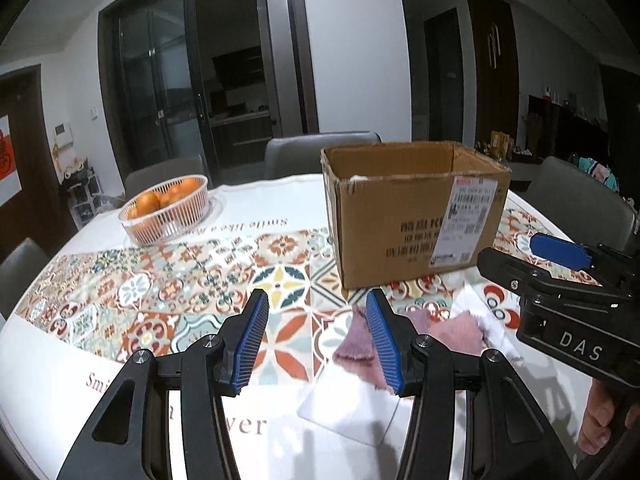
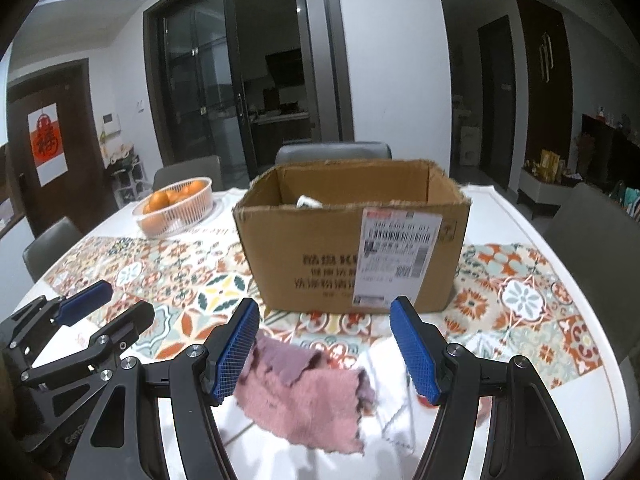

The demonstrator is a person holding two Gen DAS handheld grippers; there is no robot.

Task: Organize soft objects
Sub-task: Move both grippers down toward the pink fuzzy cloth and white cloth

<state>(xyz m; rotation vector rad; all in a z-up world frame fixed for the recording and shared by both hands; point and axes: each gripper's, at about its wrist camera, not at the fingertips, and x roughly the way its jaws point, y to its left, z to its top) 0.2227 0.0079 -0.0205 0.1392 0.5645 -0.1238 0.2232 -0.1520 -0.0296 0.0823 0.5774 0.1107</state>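
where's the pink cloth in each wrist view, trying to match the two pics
Left wrist view: the pink cloth lies low and right of centre, partly hidden behind the left gripper's right-hand finger.
Right wrist view: the pink cloth lies low at centre, on the table beneath the open right gripper.
Shared landmark: the cardboard box stands just behind the cloth in both.

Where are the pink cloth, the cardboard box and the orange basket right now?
pink cloth [image 2: 316, 404]: right wrist view, middle of its fuzzy top.
cardboard box [image 2: 304, 256]: right wrist view, front wall.
orange basket [image 1: 178, 220]: left wrist view, ribbed side wall.
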